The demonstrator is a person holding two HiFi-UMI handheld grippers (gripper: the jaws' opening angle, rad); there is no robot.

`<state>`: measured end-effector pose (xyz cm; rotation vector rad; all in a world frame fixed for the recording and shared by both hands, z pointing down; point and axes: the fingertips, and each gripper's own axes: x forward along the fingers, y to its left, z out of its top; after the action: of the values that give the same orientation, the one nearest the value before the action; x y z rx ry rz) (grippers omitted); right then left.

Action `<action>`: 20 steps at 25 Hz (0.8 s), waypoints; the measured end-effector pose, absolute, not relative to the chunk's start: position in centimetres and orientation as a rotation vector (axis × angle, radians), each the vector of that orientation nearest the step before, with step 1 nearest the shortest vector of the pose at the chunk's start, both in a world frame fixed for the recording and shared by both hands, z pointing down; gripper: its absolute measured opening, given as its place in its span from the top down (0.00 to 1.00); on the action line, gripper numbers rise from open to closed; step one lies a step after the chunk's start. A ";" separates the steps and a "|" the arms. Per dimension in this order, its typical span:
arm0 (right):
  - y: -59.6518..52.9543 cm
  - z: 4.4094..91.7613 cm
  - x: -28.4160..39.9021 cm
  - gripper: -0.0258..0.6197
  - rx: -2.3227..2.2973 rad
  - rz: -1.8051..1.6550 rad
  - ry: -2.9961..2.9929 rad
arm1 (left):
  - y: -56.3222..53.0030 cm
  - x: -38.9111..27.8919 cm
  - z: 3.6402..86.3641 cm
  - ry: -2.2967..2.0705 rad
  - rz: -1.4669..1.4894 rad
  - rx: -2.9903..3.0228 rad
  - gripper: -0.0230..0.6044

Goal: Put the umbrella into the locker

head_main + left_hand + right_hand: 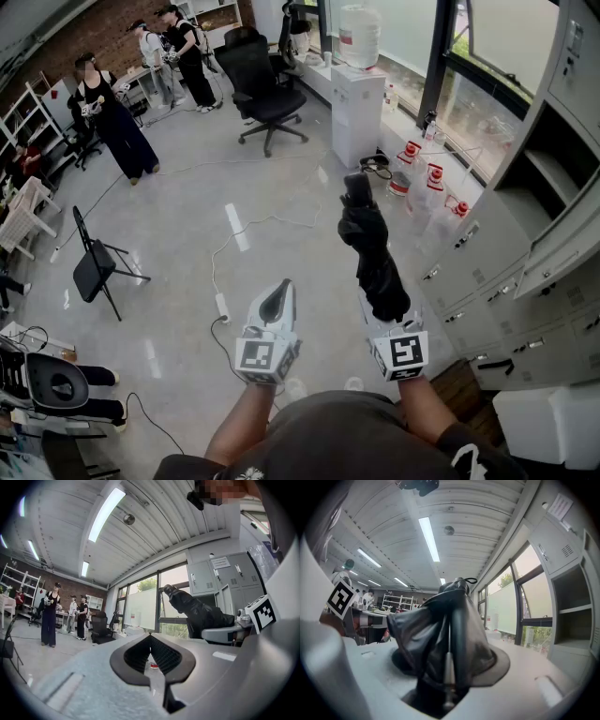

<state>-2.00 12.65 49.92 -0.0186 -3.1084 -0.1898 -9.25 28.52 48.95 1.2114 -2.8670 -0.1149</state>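
Note:
A folded black umbrella (370,248) sticks forward from my right gripper (386,314), which is shut on its lower part. The right gripper view is filled by the umbrella's (450,639) crumpled fabric and metal shaft between the jaws. To its left my left gripper (278,286) is held level, its jaws shut with nothing in them (150,637). Grey lockers (525,262) line the right wall. One upper compartment (562,159) stands open, also visible as open shelves (572,597). The umbrella (201,613) shows at the right of the left gripper view.
A water dispenser (356,94) and several water bottles (427,187) stand by the window ahead. A black office chair (262,80), a folding chair (94,267) and a floor cable with power strip (222,305) lie to the left. People (112,112) stand far left.

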 end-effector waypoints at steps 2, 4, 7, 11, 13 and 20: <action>13.3 50.1 -1.5 0.59 -0.019 -0.180 -3.096 | 29.1 -8.8 48.9 -2.866 -0.113 1.213 0.96; 13.7 50.2 -1.2 0.59 -0.021 -0.172 -3.087 | 29.5 -8.6 48.6 -2.876 -0.107 1.213 0.96; 13.8 50.0 -1.3 0.59 -0.022 -0.167 -3.088 | 29.7 -8.7 48.2 -2.888 -0.104 1.213 0.96; 14.0 49.6 -1.7 0.59 -0.024 -0.175 -3.096 | 29.8 -8.9 48.1 -2.893 -0.104 1.220 0.96; 14.1 49.6 -1.8 0.59 -0.027 -0.178 -3.095 | 29.8 -9.0 48.5 -2.884 -0.110 1.232 0.96; 14.7 48.9 -2.5 0.58 -0.048 -0.127 -3.133 | 29.9 -9.7 48.4 -2.878 -0.112 1.223 0.96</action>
<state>-2.45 14.70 48.86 -0.0482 -3.1334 -0.1270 -9.67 29.93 48.37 1.2233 -2.8783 -0.1125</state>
